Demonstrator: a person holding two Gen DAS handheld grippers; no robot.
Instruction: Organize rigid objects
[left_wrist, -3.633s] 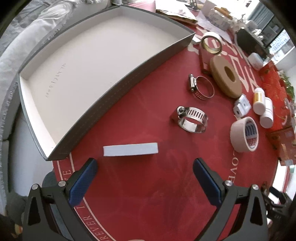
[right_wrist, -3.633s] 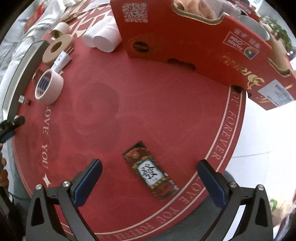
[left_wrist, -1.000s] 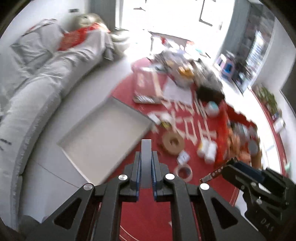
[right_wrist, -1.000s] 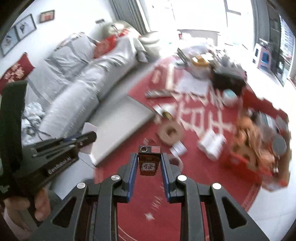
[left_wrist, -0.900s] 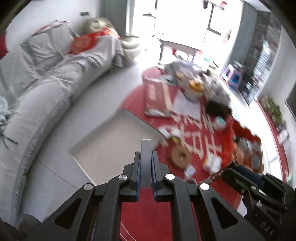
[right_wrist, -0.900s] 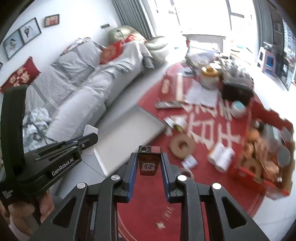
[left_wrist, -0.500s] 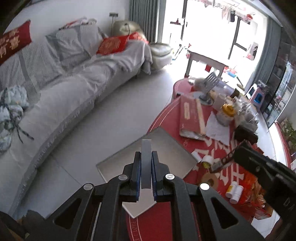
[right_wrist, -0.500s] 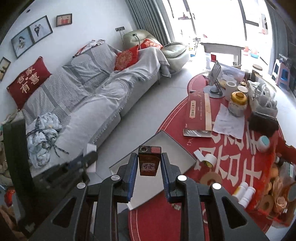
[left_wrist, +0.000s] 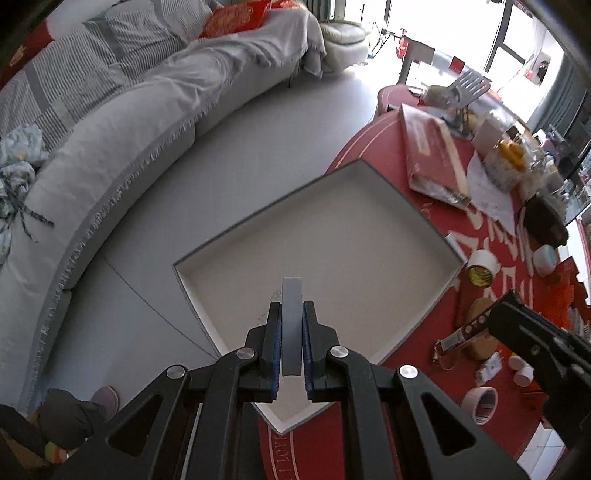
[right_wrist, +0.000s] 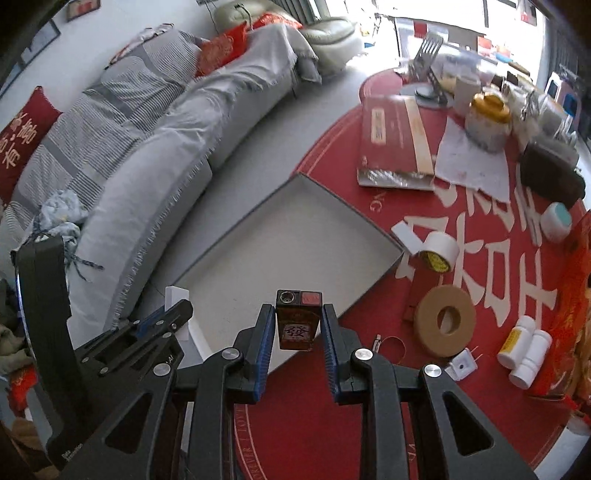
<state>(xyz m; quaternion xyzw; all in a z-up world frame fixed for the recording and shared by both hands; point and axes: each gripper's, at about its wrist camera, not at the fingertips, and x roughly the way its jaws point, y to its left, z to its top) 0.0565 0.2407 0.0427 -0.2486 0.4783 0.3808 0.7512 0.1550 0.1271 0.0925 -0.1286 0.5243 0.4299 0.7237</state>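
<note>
we see left gripper (left_wrist: 292, 345): black frame with triangular cut-outs | fingers (left_wrist: 274, 343): blue ribbed pads | silver round screws | right gripper (right_wrist: 298, 334): same build | white lettering on left gripper's side

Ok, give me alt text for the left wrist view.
The left hand-held gripper grips a slim grey block above an open grey tray at the edge of a cluttered red table. A grey sofa stands behind.

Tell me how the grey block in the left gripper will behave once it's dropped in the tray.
The grey block looks stiff, likely light. Its flat faces suggest no rolling; released on its narrow end, it would probably tip flat in the tray.
</note>
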